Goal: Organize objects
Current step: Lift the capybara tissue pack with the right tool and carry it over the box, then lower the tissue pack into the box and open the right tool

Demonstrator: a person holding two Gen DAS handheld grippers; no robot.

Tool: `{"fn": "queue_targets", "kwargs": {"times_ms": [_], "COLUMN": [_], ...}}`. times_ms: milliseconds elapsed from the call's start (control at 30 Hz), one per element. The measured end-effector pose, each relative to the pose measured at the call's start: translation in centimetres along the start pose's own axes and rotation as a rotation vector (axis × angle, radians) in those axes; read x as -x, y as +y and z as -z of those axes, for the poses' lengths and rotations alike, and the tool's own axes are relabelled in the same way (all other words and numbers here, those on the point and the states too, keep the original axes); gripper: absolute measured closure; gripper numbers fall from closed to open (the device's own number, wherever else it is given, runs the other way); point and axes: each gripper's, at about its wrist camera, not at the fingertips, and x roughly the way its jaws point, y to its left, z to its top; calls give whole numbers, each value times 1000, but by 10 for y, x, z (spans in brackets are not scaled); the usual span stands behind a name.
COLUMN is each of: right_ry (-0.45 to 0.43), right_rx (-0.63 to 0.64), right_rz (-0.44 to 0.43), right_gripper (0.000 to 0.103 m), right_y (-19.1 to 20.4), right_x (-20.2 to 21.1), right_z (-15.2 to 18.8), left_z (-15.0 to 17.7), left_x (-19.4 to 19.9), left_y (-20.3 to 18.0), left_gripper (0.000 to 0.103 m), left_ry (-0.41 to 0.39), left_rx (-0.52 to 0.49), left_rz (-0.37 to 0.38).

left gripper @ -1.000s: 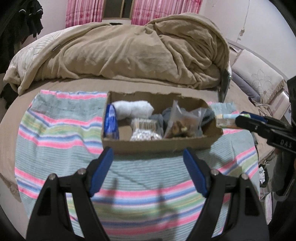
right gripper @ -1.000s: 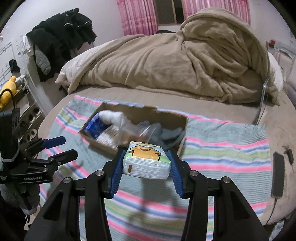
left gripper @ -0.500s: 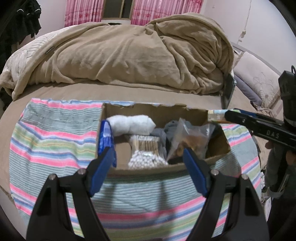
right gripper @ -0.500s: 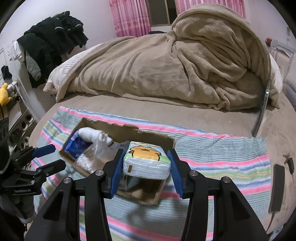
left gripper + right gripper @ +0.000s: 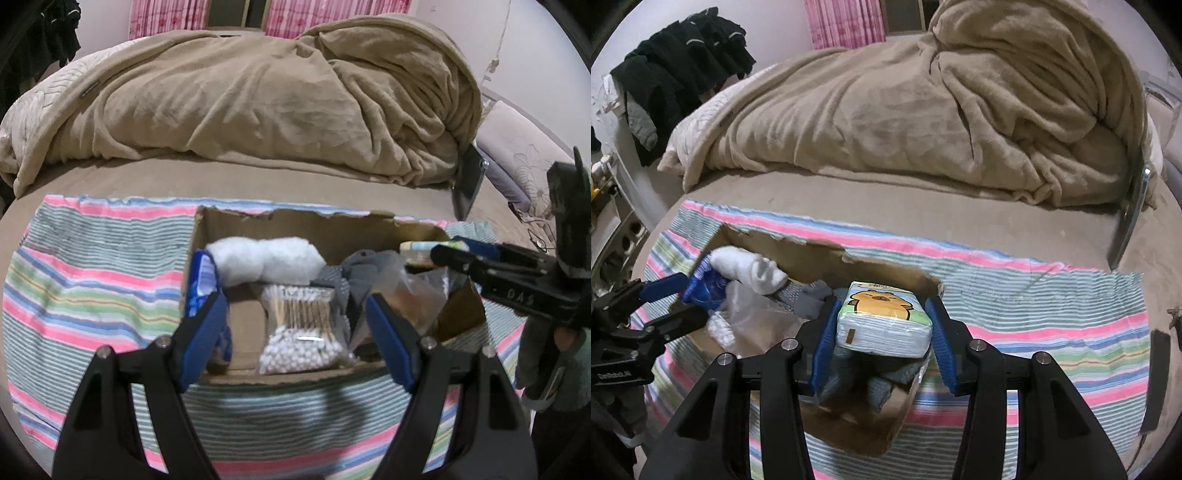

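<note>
**Ana:** Bedroom, with a bed (image 5: 923, 221) carrying a heaped tan blanket (image 5: 960, 103) and a striped towel (image 5: 1052, 314) spread in front. Starting at the left, what do you see?

**Ben:** The left hand-held gripper (image 5: 295, 325) hangs over the near edge of the cardboard box (image 5: 295, 225), jaws spread, nothing between them. Below it lie a blue packet (image 5: 199, 280) against the left wall, a white roll (image 5: 266, 258) at the back and a bag of cotton swabs (image 5: 303, 328) in the middle.

**Ana:** And further right?

**Ben:** Grey socks (image 5: 809, 299) and a clear bag (image 5: 417, 295), then the right hand-held gripper (image 5: 882, 332), clenched on the tissue pack (image 5: 882, 321) with the cartoon animal on top. The pack hangs above the box's right end, over grey cloth.

**Ana:** So which step is this?

**Ben:** Placing the pack, I'd judge. Next it likely needs lowering onto the cloth, clear of the box wall, before the jaws let go.
</note>
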Motion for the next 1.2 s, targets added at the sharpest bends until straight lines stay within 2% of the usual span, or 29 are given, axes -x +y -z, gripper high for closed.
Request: {"fn": "queue_targets", "kwargs": {"times_ms": [333,467,600,1200], "right_ry": [1,-3,-17,-50], "right_rx": [-27,-49,-42,-15], "right_rz": [-7,-39,-28,-25], "right_gripper": [51,40,29,28], "right_y": [-1,0,6,40], "right_x": [-3,5,17,73], "right_z": [4,6,9,32], "left_z": [3,4,7,29], "left_x": [3,12,26,89], "left_y": [0,-1,-2,-16], "left_gripper": [24,24,24,24], "left_ry": [0,-11,-26,-83], "left_rx": [8,6,2,-16], "left_rz": [5,6,3,9]}}
